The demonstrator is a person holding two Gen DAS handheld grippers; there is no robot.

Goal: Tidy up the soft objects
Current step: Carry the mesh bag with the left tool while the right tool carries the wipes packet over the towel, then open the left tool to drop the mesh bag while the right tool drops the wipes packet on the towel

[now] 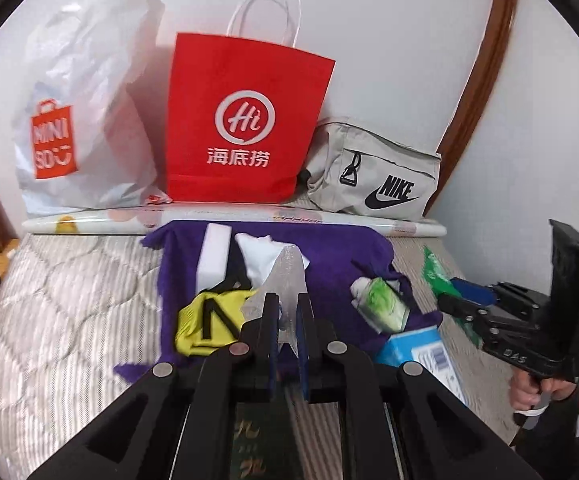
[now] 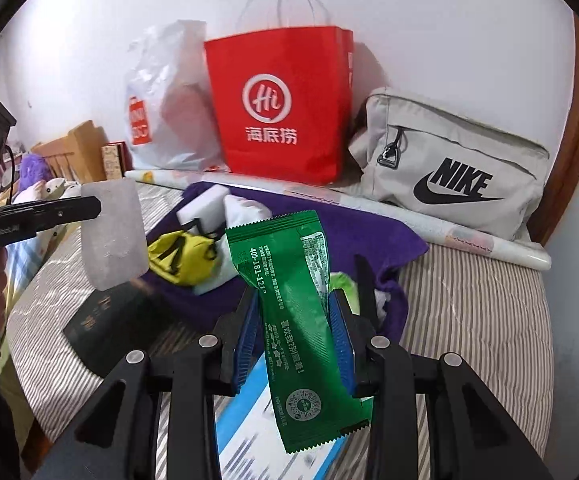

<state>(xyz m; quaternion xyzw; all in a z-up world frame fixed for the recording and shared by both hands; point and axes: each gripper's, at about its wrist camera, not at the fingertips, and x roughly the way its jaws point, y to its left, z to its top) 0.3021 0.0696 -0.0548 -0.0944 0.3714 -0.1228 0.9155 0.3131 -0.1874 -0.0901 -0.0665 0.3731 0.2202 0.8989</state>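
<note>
A purple cloth [image 1: 341, 256] lies spread on the striped mattress [image 1: 69, 300]. On the cloth are a white foam block [image 1: 213, 258], a white crumpled cloth [image 1: 257, 252], a yellow pouch [image 1: 205, 324] and a green-and-white tissue pack [image 1: 381, 304]. My left gripper [image 1: 287, 308] is shut on a flat silvery packet [image 1: 287, 272], held above the cloth; this packet [image 2: 113, 232] also shows at the left of the right wrist view. My right gripper [image 2: 295, 304] is shut on a green sachet [image 2: 293, 320], to the right of the cloth.
Against the wall stand a white plastic bag [image 1: 85, 120], a red paper bag [image 1: 245, 120] and a grey Nike pouch [image 1: 373, 172], behind a rolled sheet [image 1: 233, 220]. A blue-and-white box [image 1: 421, 352] and a dark booklet [image 2: 105, 324] lie near me. A wooden frame [image 2: 77, 148] stands at the left.
</note>
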